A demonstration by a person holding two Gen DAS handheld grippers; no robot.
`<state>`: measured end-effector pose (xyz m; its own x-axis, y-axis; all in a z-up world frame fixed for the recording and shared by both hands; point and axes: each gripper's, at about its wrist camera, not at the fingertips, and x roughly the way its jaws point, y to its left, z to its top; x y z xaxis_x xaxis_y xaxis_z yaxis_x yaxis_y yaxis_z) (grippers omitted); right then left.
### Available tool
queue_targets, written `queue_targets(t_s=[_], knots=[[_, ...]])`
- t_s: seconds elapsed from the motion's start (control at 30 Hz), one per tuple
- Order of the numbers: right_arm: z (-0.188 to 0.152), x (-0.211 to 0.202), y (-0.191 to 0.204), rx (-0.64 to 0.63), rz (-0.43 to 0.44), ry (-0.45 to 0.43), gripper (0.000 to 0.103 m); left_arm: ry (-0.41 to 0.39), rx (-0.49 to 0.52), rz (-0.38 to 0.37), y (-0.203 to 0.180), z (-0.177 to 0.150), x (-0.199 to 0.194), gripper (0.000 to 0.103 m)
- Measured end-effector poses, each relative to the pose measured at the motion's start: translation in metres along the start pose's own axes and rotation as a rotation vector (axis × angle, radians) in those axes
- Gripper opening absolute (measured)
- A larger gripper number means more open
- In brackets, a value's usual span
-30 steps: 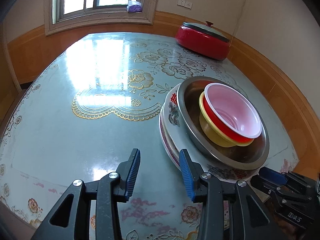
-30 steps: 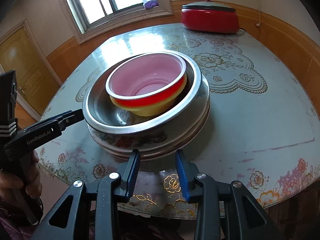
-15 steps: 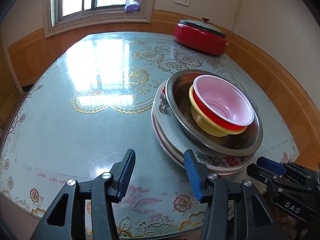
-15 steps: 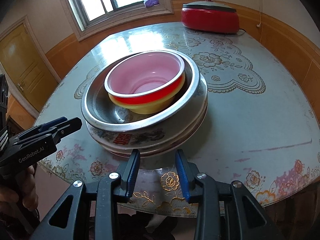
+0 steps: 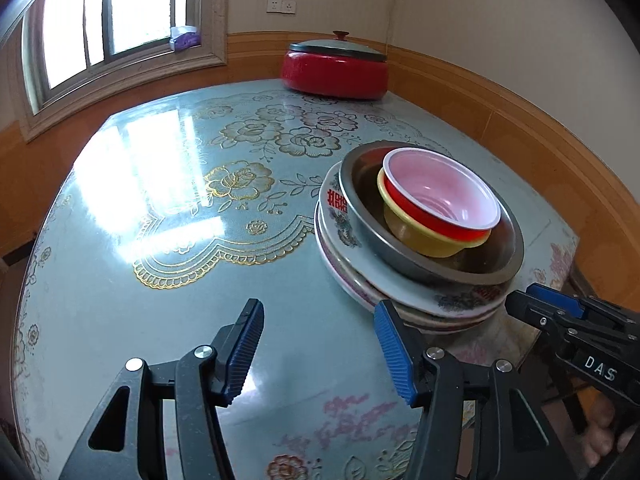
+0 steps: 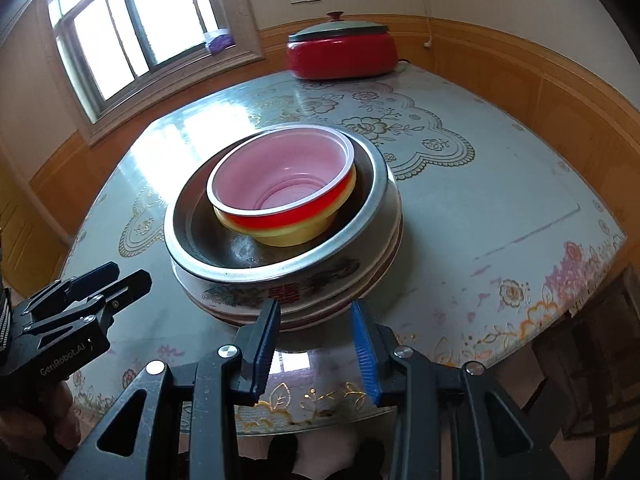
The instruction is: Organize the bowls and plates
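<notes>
Apparently two plates (image 6: 304,296), three nested bowls (image 6: 280,184) — both grippers (image 5: 320,344) (image 6: 316,344) spread, empty.

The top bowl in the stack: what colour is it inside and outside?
The top bowl is pink inside, with a white rim and red outside; the right wrist view shows it best.

Home dining room: round floral-cloth table (image 5: 168,240), wood wainscot (image 5: 500,108), window (image 5: 112,12), red electric cooker (image 5: 334,66).

Both wrist views near dish stack (image 5: 420,236)
</notes>
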<state>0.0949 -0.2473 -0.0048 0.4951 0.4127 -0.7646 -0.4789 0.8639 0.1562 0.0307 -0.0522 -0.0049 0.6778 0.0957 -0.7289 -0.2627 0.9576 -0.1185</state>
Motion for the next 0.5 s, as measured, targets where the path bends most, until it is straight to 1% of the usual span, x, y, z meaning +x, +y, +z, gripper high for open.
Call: queue_targets(t_s=[0.03,0.2,0.33,0.4,0.5], knots=[[-0.002,-0.002,0.005,0.019,-0.01,-0.009,0.036,-0.001,0.011,-0.013,0.005,0.0,0.0,0.058],[-0.01,-0.008,0.02,0.111,-0.115,-0.062,0.036,-0.004,0.085,-0.063,0.019,0.001,0.0,0.059],[-0.01,-0.015,0.03,0.176,-0.195,-0.12,0.036,-0.017,0.129,-0.092,0.025,0.0,-0.001,0.067],[-0.011,-0.017,0.036,0.206,-0.234,-0.148,0.037,-0.025,0.139,-0.104,0.027,0.0,-0.001,0.067],[-0.007,-0.013,0.045,0.21,-0.286,-0.147,0.037,-0.042,0.143,-0.119,0.031,0.002,-0.003,0.067]])
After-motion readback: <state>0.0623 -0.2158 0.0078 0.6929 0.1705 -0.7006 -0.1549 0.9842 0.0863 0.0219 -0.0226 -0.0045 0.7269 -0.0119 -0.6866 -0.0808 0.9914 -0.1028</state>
